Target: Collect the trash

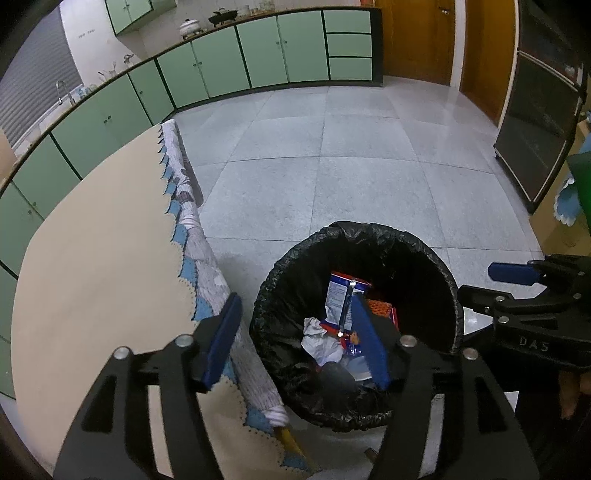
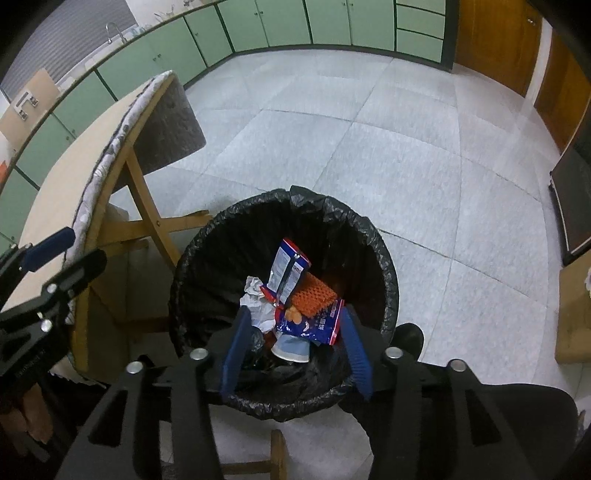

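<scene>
Left tool (image 1: 299, 338) gaping, crumpled wrappers (image 2: 295, 291) binned

Bin (image 2: 384, 280) on floor (image 2: 406, 147), table (image 2: 55, 192) just beside at its 9 o'clock. In bin: wrappers (image 2: 288, 269) centre, crumpled paper (image 2: 255, 295) at 9, cup (image 2: 291, 349) at 6. Cabinets (image 2: 295, 22) at 12, well apart.

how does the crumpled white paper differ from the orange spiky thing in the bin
The crumpled white paper is pale, shapeless and creased; the orange spiky thing is bright, blocky and covered in regular bumps. The paper lies left of the wrappers, the orange piece on top of them. Both sit inside the black-lined bin.
</scene>
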